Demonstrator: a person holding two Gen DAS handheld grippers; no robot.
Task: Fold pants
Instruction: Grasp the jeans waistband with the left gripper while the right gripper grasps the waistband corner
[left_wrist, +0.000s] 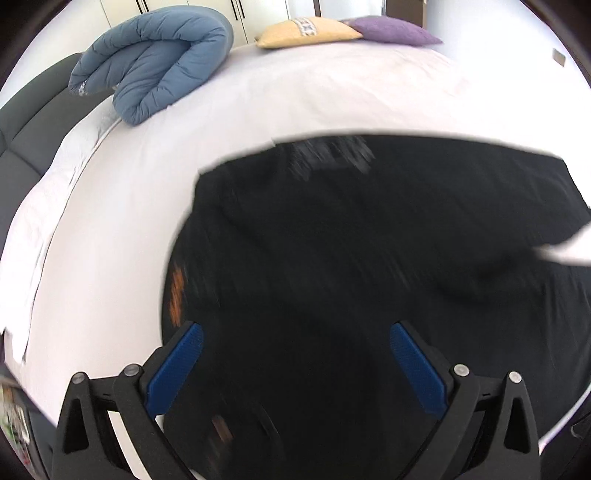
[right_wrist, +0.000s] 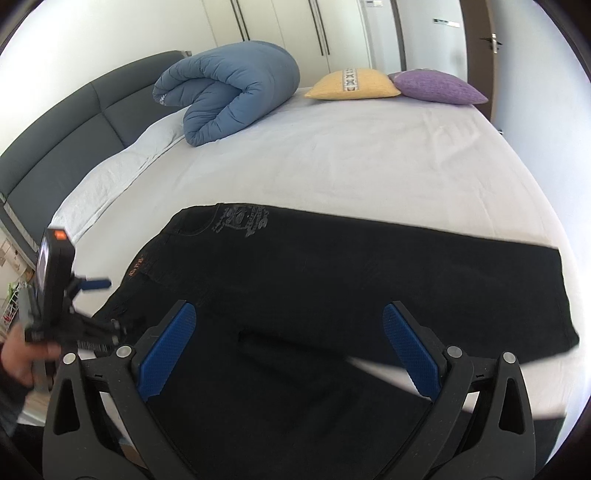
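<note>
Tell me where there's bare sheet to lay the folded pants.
Free: the white bedsheet between the black pants and the rolled blue duvet, yellow cushion and purple cushion. Crowded: the near edge, under pants and both grippers.

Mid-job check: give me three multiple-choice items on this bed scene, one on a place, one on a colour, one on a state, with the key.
1. Where does the rolled blue duvet lie?
A. By the headboard
B. On the pants
C. On the floor

2. What colour is the cushion beside the purple cushion?
A. Red
B. Yellow
C. Green

3. How do the right tongs stand?
A. Shut on the pants
B. Shut on a cushion
C. Open, holding nothing

Key: 1 A, the duvet sits at the bed's far left corner, next to the grey headboard. 2 B, a yellow cushion touches the purple one. 3 C, the blue pads are wide apart over the black pants; the left tongs are open too.
</note>
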